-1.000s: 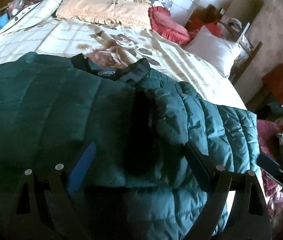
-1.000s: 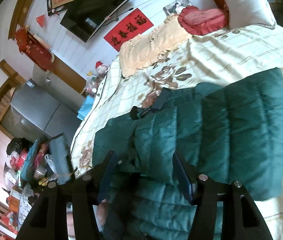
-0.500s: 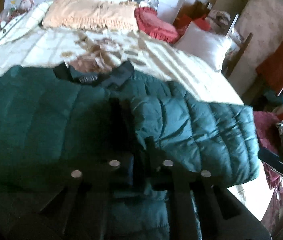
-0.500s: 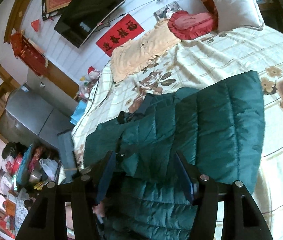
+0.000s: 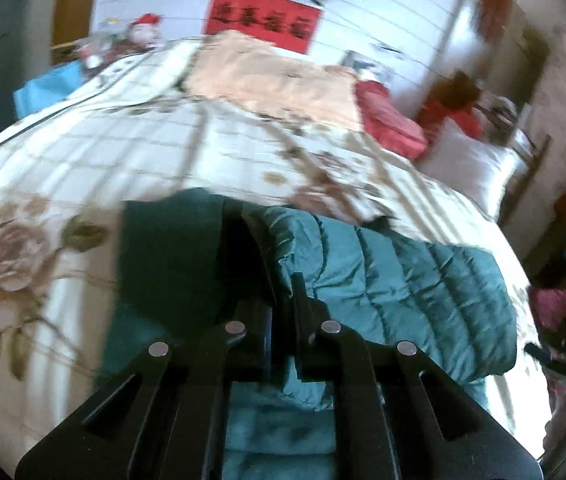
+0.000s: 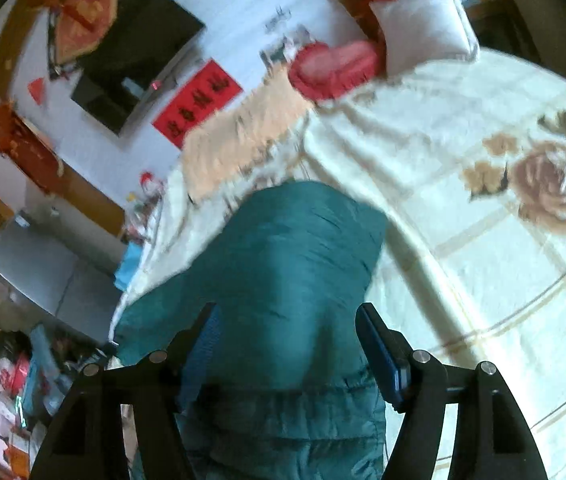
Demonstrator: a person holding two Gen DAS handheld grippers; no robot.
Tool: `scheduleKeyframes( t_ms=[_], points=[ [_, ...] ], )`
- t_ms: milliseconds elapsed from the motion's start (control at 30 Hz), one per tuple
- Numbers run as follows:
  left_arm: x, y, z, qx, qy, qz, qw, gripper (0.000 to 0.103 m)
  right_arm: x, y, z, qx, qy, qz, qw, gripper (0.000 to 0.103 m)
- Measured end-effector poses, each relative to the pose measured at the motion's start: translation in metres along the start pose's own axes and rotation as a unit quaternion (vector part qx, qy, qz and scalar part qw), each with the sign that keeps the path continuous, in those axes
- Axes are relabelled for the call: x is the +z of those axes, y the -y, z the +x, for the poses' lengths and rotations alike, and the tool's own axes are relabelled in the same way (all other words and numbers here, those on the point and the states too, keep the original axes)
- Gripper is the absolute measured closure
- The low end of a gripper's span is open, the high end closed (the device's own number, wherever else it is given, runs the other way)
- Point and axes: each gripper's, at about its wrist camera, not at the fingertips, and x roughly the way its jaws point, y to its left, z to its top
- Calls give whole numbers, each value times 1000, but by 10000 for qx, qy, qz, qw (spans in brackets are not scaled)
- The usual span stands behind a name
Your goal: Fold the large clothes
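Note:
A dark teal quilted jacket [image 5: 403, 280] lies on the flowered bedspread [image 5: 123, 152]. My left gripper [image 5: 277, 296] is shut on a fold of the jacket near its middle, and the pinched cloth stands up in a dark ridge in front of the fingers. In the right wrist view the jacket [image 6: 291, 248] rises as a hump between the fingers of my right gripper [image 6: 289, 340]. Its jaws are opening, and the blue pads stand on either side of the cloth without clearly pressing it. The jacket's collar is hidden.
A peach pillow [image 5: 275, 76], a red cushion [image 5: 391, 120] and a white pillow [image 5: 467, 164] lie at the head of the bed. A dark screen [image 6: 135, 56] and a red banner [image 6: 199, 100] hang on the wall. Clutter [image 6: 23, 376] fills the floor left of the bed.
My left gripper went from wide open to shut on the jacket and dragged the cloth across, baring bedspread at left. The right gripper's jaws widened a little and it sank closer to the jacket.

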Motion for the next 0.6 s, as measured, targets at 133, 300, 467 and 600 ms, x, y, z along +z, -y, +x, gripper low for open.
scheduleKeyframes(
  t_ms=[133,300,467,600],
  points=[
    [-3,-40,6,249,-150,-332,9990,97,-15,0,18,-217,-295,-171,9992,36],
    [-11,-44,12,249,-214,-306,9990,97,-37,-16,36,-689,-746,-1060,9892,33],
    [-11,-39,9,194,-223,-332,9990,97,-54,-32,59,-1358,-825,-1998,9669,33],
    [-9,-33,9,162,-282,-302,9990,97,-53,-31,75,-1771,-568,-2264,9561,54]
  ],
)
